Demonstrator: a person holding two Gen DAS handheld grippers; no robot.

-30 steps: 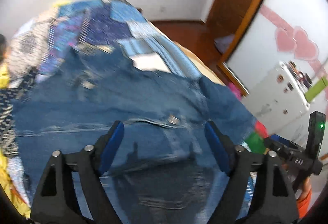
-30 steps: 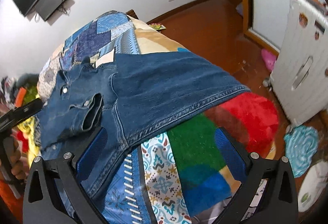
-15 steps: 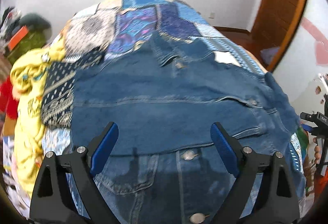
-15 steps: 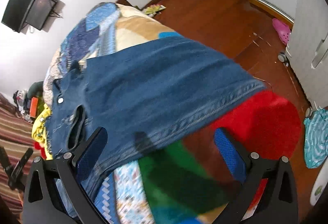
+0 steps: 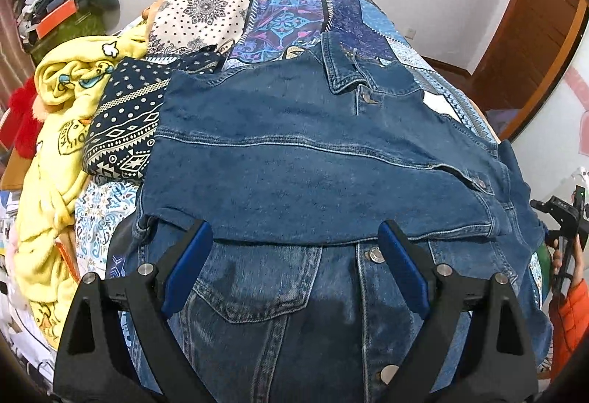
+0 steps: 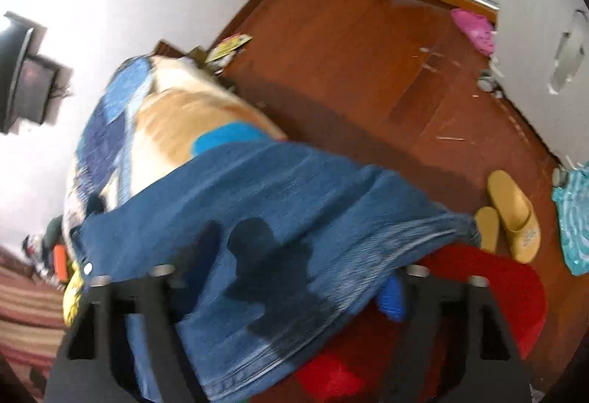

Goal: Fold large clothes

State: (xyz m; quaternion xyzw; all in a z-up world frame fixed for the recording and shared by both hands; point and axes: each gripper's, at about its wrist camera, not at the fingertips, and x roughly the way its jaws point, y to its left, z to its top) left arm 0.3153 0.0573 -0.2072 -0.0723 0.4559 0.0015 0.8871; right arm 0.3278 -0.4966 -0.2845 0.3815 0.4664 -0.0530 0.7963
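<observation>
**Folding a denim jacket on the patchwork bed**

Lying spread across the bed (image 5: 294, 16) is the denim jacket (image 5: 313, 174), front side up, its collar pointing toward the far wall and its metal buttons showing down the placket. One sleeve is lying folded across the chest, making a broad band from the left edge over to the cuffed end on the right. The bed's patchwork cover of blue, purple and cream squares is showing around the collar, and a yellow blanket (image 5: 62, 130) is sitting bunched along the left side, next to a dark patterned cloth (image 5: 125, 123).

The left claw (image 5: 294, 266) is hovering over the lower front of the jacket with its blue pads spread wide, one on each side of the lower edge of the folded sleeve, and nothing is being pinched between them. The person's other hand, in an orange sleeve, is showing at the right edge of that view.

The right claw (image 6: 291, 288) is working at the bed's side, where a flap of the denim jacket (image 6: 276, 204) is hanging over the edge above a red rug (image 6: 497, 292). Its jaws are closing with the denim between them, but this view is blurred and I cannot tell whether the pads are pressing the cloth yet. A pair of yellow slippers (image 6: 511, 215) is lying on the wooden floor (image 6: 349, 45) just beyond the rug.
</observation>
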